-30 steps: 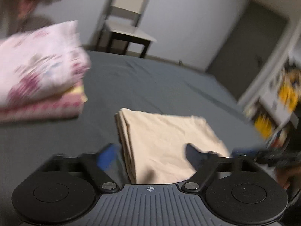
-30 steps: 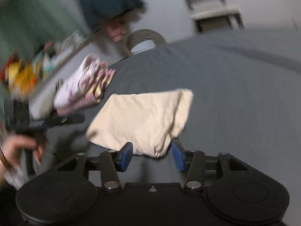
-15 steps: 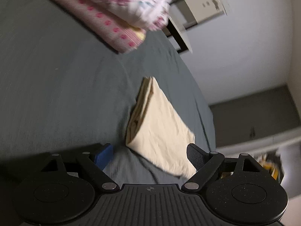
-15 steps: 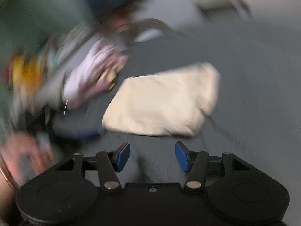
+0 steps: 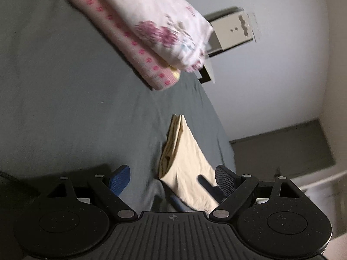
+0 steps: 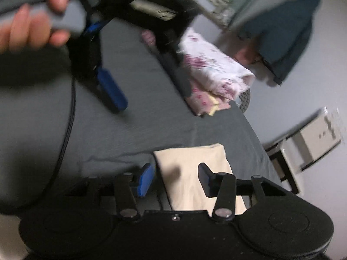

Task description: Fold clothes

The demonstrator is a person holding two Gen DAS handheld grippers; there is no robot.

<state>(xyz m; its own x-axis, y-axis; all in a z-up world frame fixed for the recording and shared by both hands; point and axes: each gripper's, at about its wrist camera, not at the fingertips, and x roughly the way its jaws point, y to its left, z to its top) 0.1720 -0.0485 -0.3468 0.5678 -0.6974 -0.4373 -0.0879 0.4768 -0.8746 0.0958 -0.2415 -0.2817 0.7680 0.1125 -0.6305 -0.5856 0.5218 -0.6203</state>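
A folded cream garment [image 5: 186, 151] lies flat on the grey bed sheet [image 5: 65, 97]. My left gripper [image 5: 173, 177] is open and hangs just short of the garment's near end, holding nothing. In the right wrist view the same cream garment [image 6: 190, 169] lies between the spread fingers of my right gripper [image 6: 175, 178], which is open astride its near edge. A person's hand [image 6: 32, 26] holds the left gripper [image 6: 145, 84] above the sheet at the upper left. A stack of folded floral and pink clothes [image 5: 156, 17] sits farther back on the bed.
The clothes stack [image 6: 212, 65] lies near the bed's far edge. A chair [image 6: 310, 143] stands beside the bed against the white wall. A dark blue garment [image 6: 288, 28] hangs on the wall. A black cable [image 6: 69, 119] trails across the sheet at the left.
Both views have rolled sideways. The right gripper came closer, and the cream garment now sits between its fingers. The left gripper pulled back, still open.
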